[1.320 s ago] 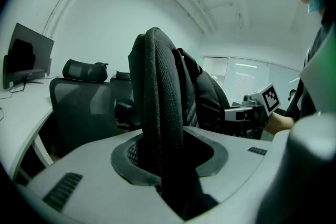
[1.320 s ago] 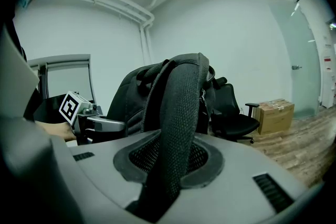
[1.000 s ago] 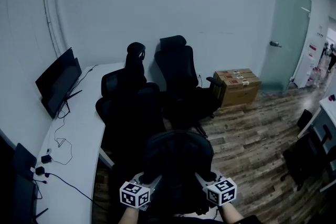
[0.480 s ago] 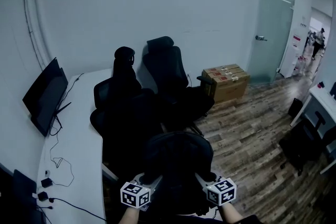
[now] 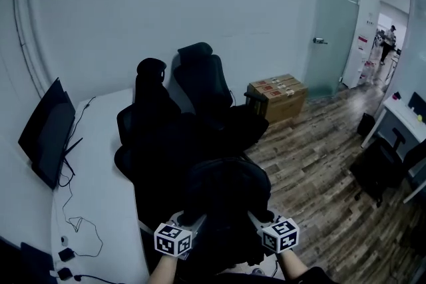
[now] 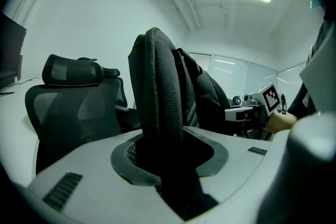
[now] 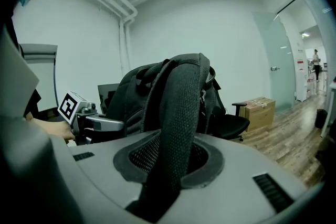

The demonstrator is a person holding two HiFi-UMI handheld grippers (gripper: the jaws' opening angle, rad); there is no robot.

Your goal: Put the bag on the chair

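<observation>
Bag (image 5: 225, 199): a black backpack, hanging in the air just in front of you between the two grippers; it rests on no chair yet. Over the last second the hold has not altered, but the room has slid leftward in the head view; the monitor (image 5: 45, 131) and the desk (image 5: 100, 163) have drifted toward the left edge, and the doorway (image 5: 389, 30) has come further into view; read this as the bag being carried while you turn, so the task is judged to be in its transport step, with placement still ahead. The left gripper (image 5: 192, 226) has its jaws partly closed, clamped on one mesh shoulder strap (image 6: 164, 113) that fills the gap between them; the right gripper (image 5: 257, 221) is likewise partly closed, pinching the other strap (image 7: 181, 118). Beyond the bag stand two black office chairs; the nearer chair (image 5: 150, 110) is beside the desk, the farther chair (image 5: 206, 80) just behind it; their seats are dark and hard to separate. Cardboard boxes (image 5: 276, 93) lie against the far wall.
</observation>
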